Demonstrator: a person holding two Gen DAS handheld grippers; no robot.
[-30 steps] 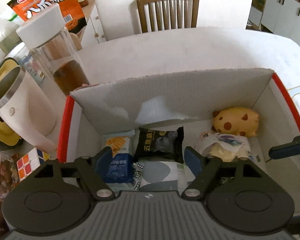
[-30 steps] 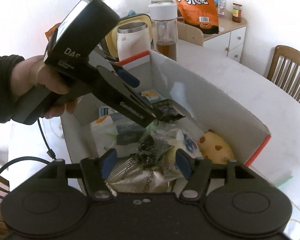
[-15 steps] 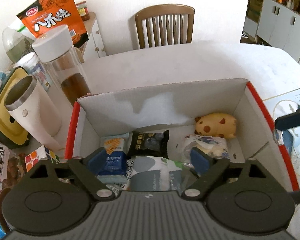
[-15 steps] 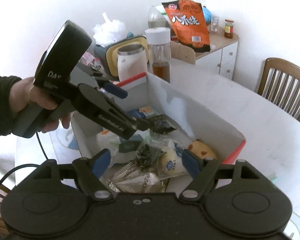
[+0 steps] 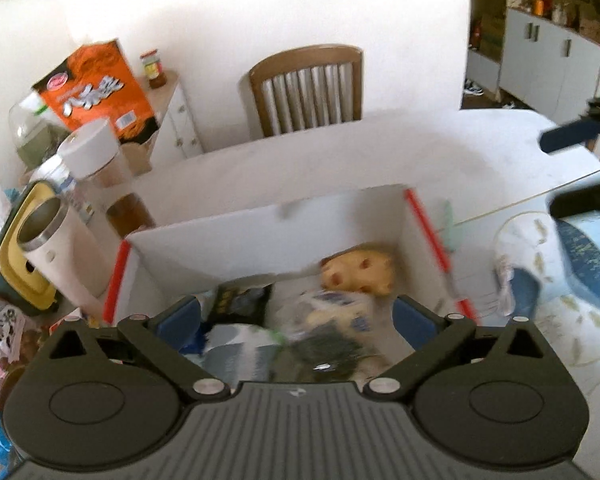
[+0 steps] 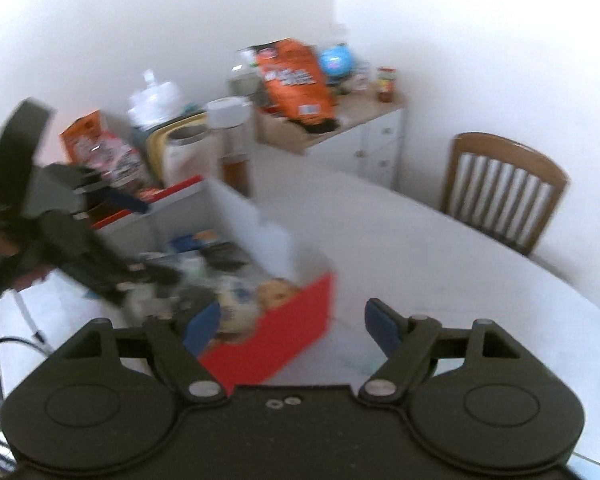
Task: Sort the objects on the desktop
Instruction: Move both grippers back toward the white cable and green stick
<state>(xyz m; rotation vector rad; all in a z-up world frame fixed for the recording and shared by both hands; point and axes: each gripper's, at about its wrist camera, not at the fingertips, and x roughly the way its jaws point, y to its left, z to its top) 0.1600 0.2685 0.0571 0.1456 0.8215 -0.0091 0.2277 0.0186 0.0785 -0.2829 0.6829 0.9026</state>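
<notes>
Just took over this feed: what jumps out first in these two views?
The white cardboard box with red edges, mid-table, packed with snack packets and a yellow spotted plush toy in its far right corner. Behind its left side stands an orange snack bag above a white-lidded glass bottle and white mug. Both grippers, left and right, are open, holding nothing.

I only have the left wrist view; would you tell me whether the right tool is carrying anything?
Observer: No; the right tool is open, its jaws have just been opening, nothing between them.
Operator: What colour is the box outside?
Observer: The box has a solid red end wall.
Operator: Anything hidden behind the orange bag?
Observer: A blurred blue round thing stands beside the orange bag on the cabinet.
</notes>
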